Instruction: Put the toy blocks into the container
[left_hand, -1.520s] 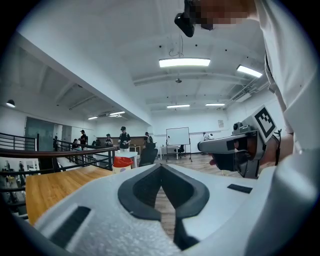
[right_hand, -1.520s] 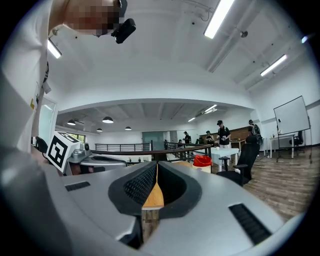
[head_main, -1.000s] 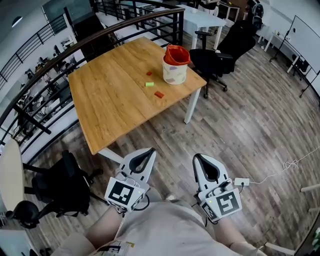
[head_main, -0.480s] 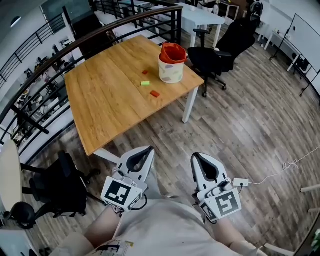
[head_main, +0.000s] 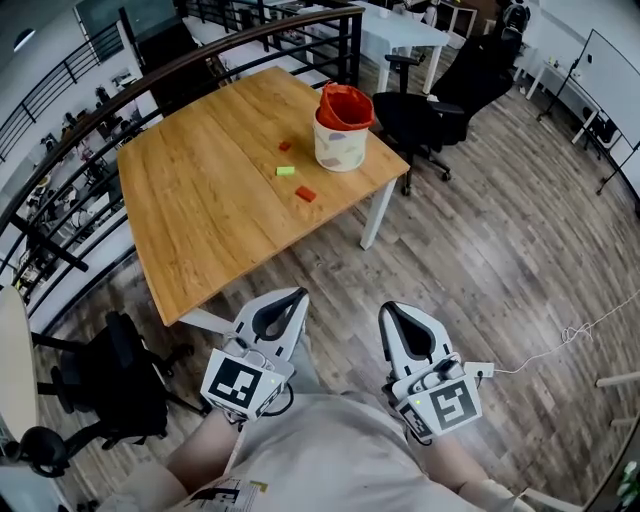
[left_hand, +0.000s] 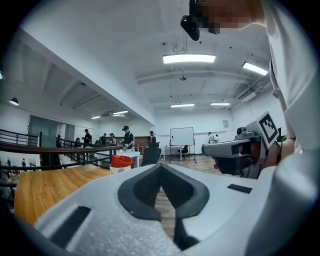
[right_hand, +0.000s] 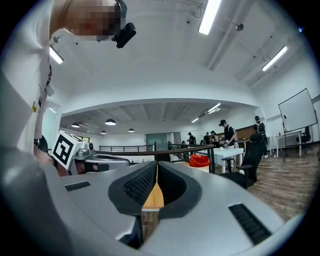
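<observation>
Head view shows the left hand-held gripper (head_main: 296, 297) and the right hand-held gripper (head_main: 385, 310) side by side close to the person's body. Both point level toward the light wooden table (head_main: 190, 215), which stands well ahead of their tips. Each gripper's jaws are pressed together with nothing between them, as its own view confirms. They are probably carried closed because nothing is within reach.

Far ahead of both grippers, a small red block (head_main: 285, 146), a yellow-green block (head_main: 286, 171) and an orange-red block (head_main: 306, 194) lie loosely grouped on the tabletop. They sit just beside the round cream container with a red liner (head_main: 340, 140), to its left as the grippers face it. The blocks are too small here to tell their exact shapes. No block seems to be in the container, so the task looks unstarted, and the grippers need to get to the table first.
</observation>
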